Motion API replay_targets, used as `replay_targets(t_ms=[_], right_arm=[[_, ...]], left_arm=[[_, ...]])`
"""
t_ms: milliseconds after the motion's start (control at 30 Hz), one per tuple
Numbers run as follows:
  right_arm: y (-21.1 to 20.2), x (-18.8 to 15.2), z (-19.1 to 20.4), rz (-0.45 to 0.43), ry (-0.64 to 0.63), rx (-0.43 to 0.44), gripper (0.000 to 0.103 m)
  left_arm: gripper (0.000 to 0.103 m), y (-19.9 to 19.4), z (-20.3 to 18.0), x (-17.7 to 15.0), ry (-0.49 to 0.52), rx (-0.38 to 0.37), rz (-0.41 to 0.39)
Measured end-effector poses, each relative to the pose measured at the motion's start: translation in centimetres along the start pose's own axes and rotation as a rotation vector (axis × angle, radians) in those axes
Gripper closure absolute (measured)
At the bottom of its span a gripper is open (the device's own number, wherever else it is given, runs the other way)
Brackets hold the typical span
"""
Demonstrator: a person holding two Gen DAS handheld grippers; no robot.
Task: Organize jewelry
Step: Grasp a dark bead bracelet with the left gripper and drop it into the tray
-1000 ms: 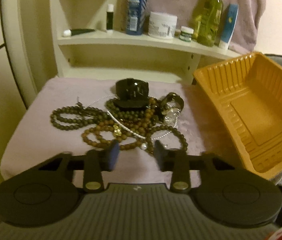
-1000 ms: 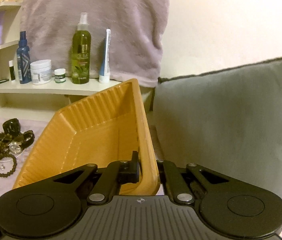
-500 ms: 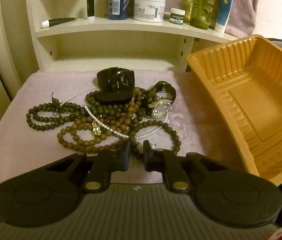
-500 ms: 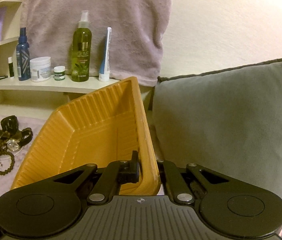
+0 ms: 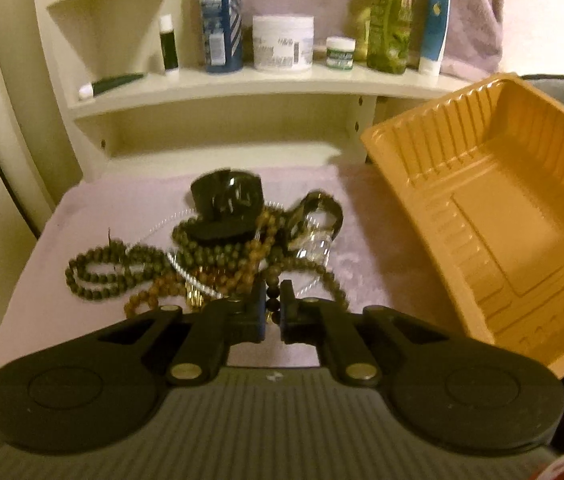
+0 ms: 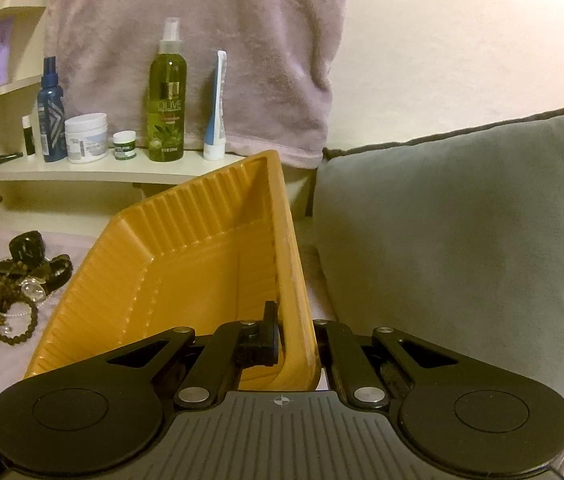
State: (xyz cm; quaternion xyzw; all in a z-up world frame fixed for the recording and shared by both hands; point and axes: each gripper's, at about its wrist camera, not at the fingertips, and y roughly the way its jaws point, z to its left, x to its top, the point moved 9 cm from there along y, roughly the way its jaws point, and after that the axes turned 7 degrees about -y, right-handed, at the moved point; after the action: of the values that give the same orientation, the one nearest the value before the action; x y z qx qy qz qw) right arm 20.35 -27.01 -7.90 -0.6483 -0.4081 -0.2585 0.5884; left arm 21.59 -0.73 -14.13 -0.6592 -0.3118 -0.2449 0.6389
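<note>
**Bead strand pinched, tray tipped ready**

Left gripper (image 5: 273, 307) has jaws nearly closed on a dark bead bracelet (image 5: 302, 270) at the near edge of the jewelry pile (image 5: 217, 256), which lies on a pink cloth (image 5: 81, 216). Right gripper (image 6: 298, 340) clamps the orange tray (image 6: 185, 264) by its rim, tilted toward the pile.

Handling, imo: beads light, limp, w/ smooth round surfaces, likely to slip or drag tangled neighbours. Pinch the cord btwn beads. The black watch (image 5: 227, 198) is stiffer and heavier; take it by the band.

Pale pink cloth-covered surface (image 5: 81, 292) under tangled bead strands (image 5: 121, 272), black watch (image 5: 227, 202), tilted orange tray (image 5: 478, 208).
</note>
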Motion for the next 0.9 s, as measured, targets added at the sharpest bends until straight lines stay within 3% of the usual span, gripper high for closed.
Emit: replay_targets(t_ms=[267,667,900], right_arm=[[0.1,0.0,-0.4,-0.011,0.02,-0.001,0.098],[-0.6,0.5,1.2,-0.013,0.015,-0.055,0.098],[-0.5,0.4,1.6,-0.002,0.007,-0.063,0.098]], left_arm=[[0.098,-2.0,-2.0,3.2,0.024,-0.052,-0.053],[0.098,-4.6,-7.7,7.1,0.048,-0.277,-0.092],[0.098,-3.3,-11.0,6.3,0.052,-0.377,-0.048]])
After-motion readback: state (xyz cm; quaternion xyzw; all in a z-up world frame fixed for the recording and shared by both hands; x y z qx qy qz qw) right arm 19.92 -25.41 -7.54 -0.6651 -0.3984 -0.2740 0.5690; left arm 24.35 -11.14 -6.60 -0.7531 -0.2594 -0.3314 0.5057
